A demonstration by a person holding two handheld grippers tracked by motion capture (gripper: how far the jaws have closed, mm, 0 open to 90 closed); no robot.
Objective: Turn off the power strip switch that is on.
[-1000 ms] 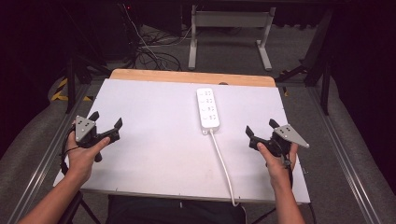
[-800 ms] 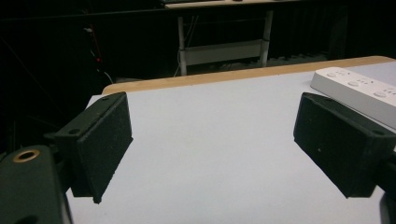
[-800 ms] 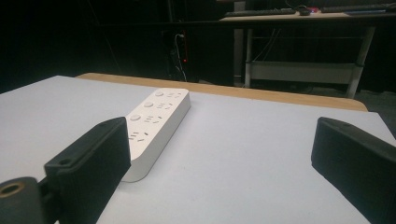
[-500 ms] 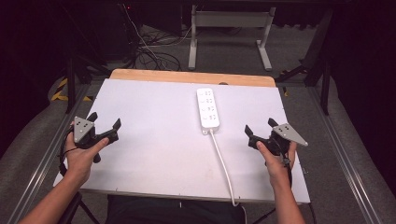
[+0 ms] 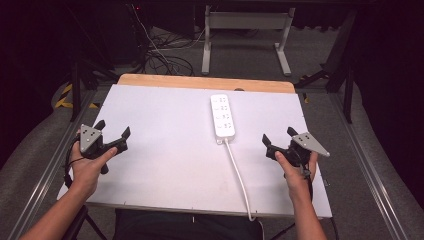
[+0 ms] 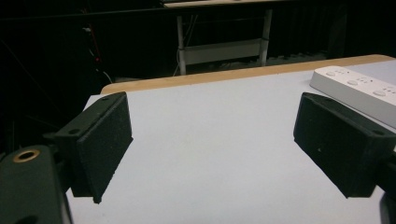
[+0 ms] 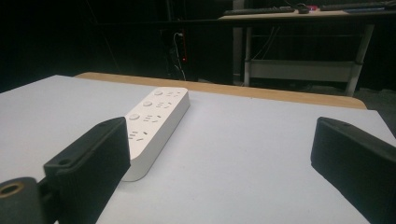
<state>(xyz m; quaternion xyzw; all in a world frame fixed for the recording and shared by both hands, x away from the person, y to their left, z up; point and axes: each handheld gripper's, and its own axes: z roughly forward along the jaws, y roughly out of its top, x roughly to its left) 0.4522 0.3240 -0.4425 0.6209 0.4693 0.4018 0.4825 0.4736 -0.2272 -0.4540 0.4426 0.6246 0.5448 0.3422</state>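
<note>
A white power strip (image 5: 223, 116) with several sockets lies flat near the table's far middle; its white cord (image 5: 239, 176) runs to the front edge. My left gripper (image 5: 113, 132) rests at the table's left side, open, nothing between its jaws. At the right side my right gripper (image 5: 279, 140) is held open and empty, a short way right of the strip's cord end. The strip (image 6: 359, 88) sits at the far right in the left gripper view. In the right gripper view the strip (image 7: 154, 123) lies just beyond the left jaw.
The white tabletop (image 5: 165, 150) has a wooden strip (image 5: 200, 82) along its far edge. Beyond it stand a grey desk frame (image 5: 245, 30) and loose cables (image 5: 160, 55) on the floor. Metal rails (image 5: 360, 150) run along both sides of the table.
</note>
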